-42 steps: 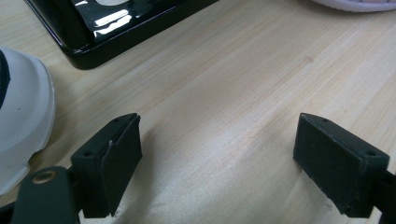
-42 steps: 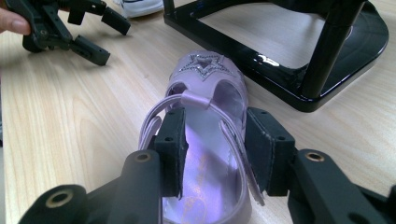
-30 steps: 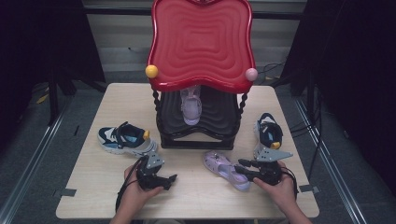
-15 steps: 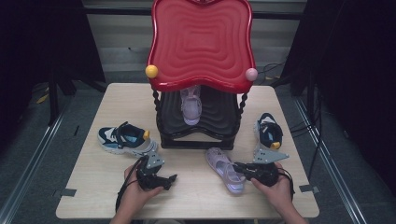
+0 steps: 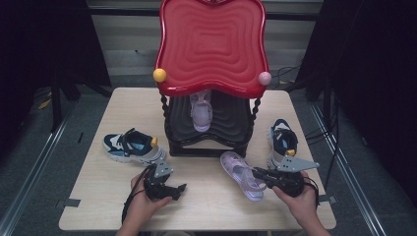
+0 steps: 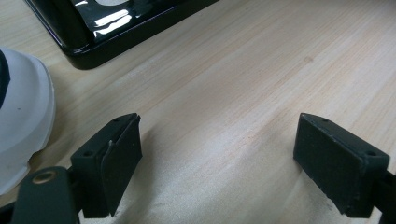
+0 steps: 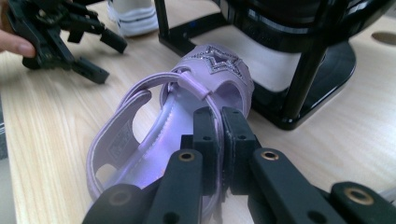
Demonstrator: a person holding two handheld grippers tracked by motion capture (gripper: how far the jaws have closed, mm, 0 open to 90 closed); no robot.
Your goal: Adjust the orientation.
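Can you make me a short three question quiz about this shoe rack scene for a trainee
1. True or false: the right gripper is shut on the side of the purple sandal.
2. Which jaws stand open over bare table? A) left gripper B) right gripper
3. What lies on the lower shelf of the red and black rack?

Key
1. True: its jaws pinch the sandal's side edge.
2. A.
3. A second purple sandal.
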